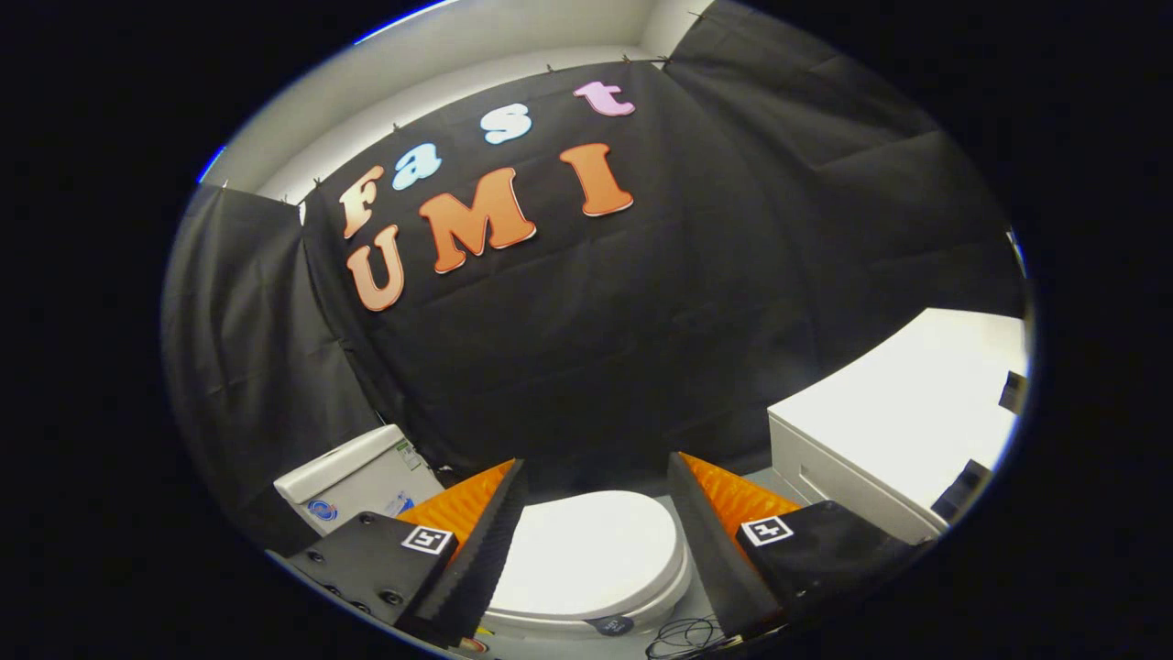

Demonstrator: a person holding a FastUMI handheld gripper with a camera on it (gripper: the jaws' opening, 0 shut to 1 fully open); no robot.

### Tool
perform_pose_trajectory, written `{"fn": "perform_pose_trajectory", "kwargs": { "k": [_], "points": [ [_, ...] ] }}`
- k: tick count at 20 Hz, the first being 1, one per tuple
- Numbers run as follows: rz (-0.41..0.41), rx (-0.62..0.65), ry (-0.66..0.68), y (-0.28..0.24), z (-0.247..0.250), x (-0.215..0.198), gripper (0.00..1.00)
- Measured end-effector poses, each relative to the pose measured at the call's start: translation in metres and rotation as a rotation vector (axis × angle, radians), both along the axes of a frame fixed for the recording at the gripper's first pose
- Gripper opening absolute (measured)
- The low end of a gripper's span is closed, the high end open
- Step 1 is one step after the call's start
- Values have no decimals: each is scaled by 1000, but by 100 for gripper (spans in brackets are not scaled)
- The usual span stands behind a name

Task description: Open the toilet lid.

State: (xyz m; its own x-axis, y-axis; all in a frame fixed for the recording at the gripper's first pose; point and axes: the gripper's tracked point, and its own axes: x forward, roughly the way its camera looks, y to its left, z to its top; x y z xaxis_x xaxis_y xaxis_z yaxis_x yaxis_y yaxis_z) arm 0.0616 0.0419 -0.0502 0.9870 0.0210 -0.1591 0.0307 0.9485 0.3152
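Gripper view: the gripper (596, 522) hangs above a toilet, fingers spread wide and holding nothing. The lid (591, 555) lies shut, flat on the bowl, seen between the fingers. The tank (353, 477) stands left of the lid. Approach step; next, descend to catch the lid's front edge.

The lid (591, 550) looks like smooth, glossy plastic, and the tank (353, 477) beside it has the same hard sheen. The wall (641, 321) is matt, creased cloth. The cabinet (880, 431) has a smooth, flat, satin finish.

The open jaws carry ridged pads (467, 559).
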Motion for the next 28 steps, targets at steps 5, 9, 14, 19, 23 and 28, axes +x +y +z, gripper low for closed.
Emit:
{"fn": "perform_pose_trajectory", "kwargs": {
  "k": [5,9,14,19,23,28],
  "points": [
    [108,217,290,44,-114,-11,99],
    [92,295,438,37,-185,-11,99],
    [76,442,594,57,-260,-24,98],
    [22,656,700,68,-301,-31,94],
    [57,662,723,76,-303,-35,89],
    [89,711,787,88,-320,-34,68]
  ]
}}
